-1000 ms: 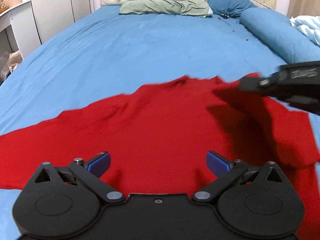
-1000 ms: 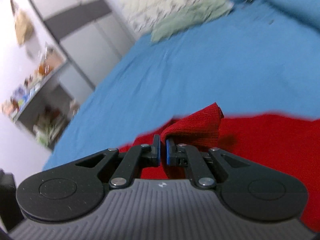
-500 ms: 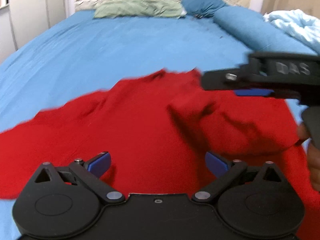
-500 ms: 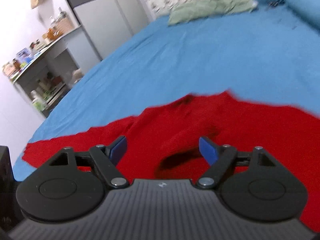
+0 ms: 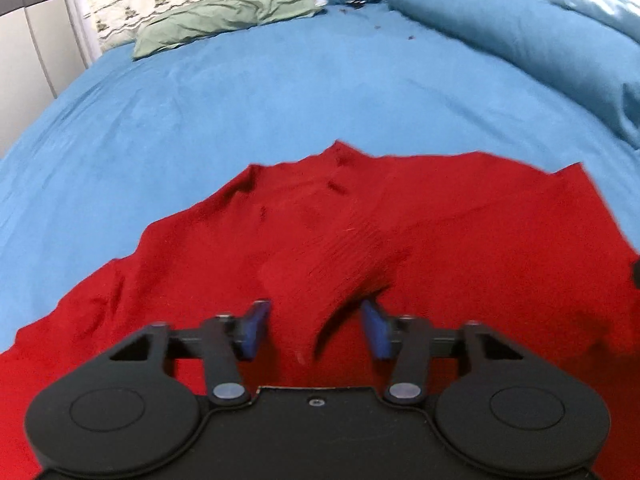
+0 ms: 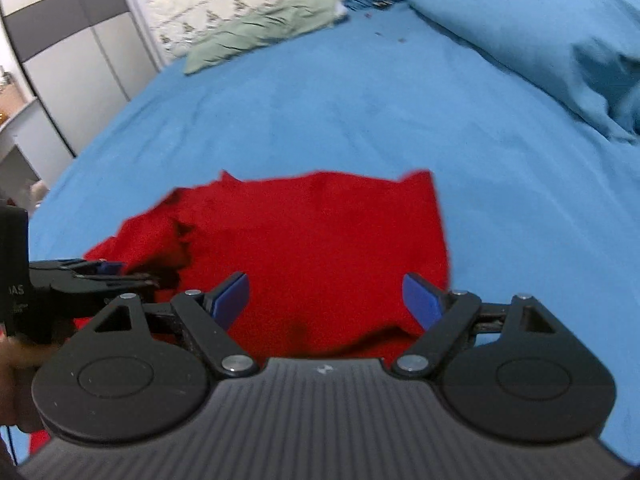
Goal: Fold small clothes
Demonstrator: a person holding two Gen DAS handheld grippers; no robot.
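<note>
As my left gripper (image 5: 316,330) draws its blue pads (image 5: 253,330) together over a raised fold of the red knitted garment (image 5: 360,248), the pinch is not yet made: the jaws are closing with the cloth ridge between them, and I judge they have not yet pressed on it. My right gripper (image 6: 326,300) hangs with its jaws opening wide, nothing clamped, red cloth lying below the gap. The garment lies spread on the blue bed sheet (image 5: 280,92) at the near edge of the bed, well apart from the pale green pillow (image 5: 228,16) at the headboard end and the rolled blue duvet (image 5: 500,28) along the right edge. The risk, as I read it, is a shallow bite: if my left pads close on the crest only, the knit could slip out on the lift, or they could gather two layers and drag the whole piece askew. The blur in both views suggests I am moving, which could carry the pinch off the fold. Against a second ago, my right jaws, then shut on a bunched red corner, have let it go; the flap now lies down on the body, and my left jaws, then wide, have narrowed and come in closer to the cloth.
</note>
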